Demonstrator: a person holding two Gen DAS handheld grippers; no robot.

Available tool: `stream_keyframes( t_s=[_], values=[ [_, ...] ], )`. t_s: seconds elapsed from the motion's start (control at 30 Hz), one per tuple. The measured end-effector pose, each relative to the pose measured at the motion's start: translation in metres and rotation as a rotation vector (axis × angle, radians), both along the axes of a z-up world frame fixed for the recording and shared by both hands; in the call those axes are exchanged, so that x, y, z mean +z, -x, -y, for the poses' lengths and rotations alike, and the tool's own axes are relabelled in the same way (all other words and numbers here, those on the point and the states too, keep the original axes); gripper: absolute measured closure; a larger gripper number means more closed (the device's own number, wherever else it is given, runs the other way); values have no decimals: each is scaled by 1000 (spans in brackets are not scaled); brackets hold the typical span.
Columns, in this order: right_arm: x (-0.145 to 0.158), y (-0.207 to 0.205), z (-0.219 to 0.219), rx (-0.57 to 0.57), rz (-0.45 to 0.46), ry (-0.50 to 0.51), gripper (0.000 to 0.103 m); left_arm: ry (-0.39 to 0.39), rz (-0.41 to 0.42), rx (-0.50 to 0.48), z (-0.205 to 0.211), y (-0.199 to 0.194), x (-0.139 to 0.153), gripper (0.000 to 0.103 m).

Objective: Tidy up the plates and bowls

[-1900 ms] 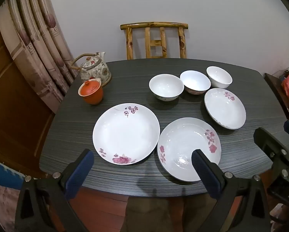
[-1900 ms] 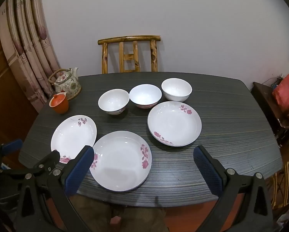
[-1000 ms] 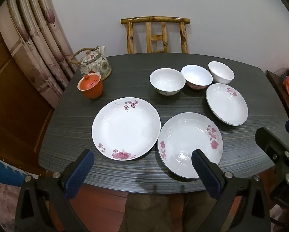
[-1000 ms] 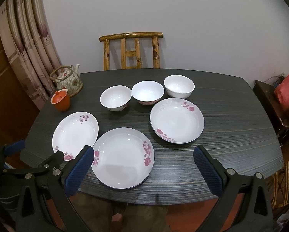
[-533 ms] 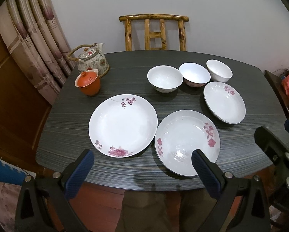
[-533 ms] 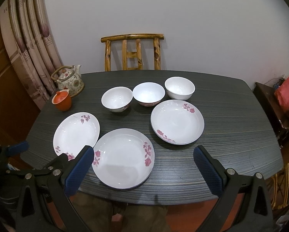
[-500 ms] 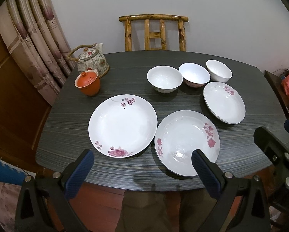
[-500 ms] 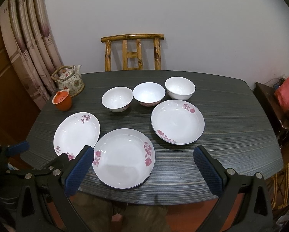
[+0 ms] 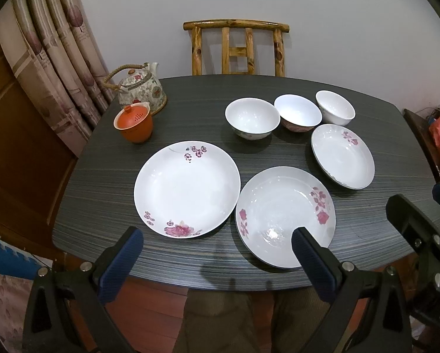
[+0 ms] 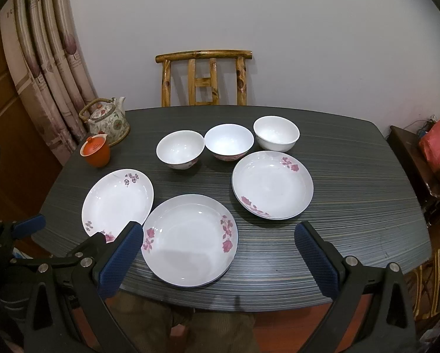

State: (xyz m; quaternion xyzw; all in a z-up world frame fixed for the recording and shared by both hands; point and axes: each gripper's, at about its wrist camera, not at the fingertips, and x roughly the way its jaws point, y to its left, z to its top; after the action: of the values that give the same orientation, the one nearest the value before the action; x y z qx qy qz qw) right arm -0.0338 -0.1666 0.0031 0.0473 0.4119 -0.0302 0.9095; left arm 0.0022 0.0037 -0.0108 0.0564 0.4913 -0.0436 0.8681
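Three white flowered plates lie on the dark table (image 9: 190,111): a left plate (image 9: 187,187), a middle plate (image 9: 285,215) near the front edge, and a right plate (image 9: 342,155). Behind them stand three white bowls in a row: left bowl (image 9: 252,117), middle bowl (image 9: 297,115), right bowl (image 9: 335,107). The right wrist view shows the same plates (image 10: 118,200) (image 10: 189,239) (image 10: 272,184) and bowls (image 10: 180,148) (image 10: 229,140) (image 10: 276,133). My left gripper (image 9: 217,253) is open and empty above the front edge, between the left and middle plates. My right gripper (image 10: 218,253) is open and empty above the front edge.
An orange lidded cup (image 9: 133,122) and a flowered teapot (image 9: 140,89) stand at the table's back left. A wooden chair (image 9: 237,47) is behind the table. Curtains (image 9: 52,53) hang at the left. A red bag (image 10: 438,150) lies on a side stand at the right.
Both grippers have shifted slightly over the front edge, so the view of the table moved a little. Nothing on the table has moved. Both stay open.
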Motion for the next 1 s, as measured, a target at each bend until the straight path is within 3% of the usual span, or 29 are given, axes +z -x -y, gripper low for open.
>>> stream_keyframes(
  t_s=[1.0],
  values=[
    [2, 0, -2, 9, 6, 7, 1, 10, -6, 13, -3, -2, 1, 0]
  ],
)
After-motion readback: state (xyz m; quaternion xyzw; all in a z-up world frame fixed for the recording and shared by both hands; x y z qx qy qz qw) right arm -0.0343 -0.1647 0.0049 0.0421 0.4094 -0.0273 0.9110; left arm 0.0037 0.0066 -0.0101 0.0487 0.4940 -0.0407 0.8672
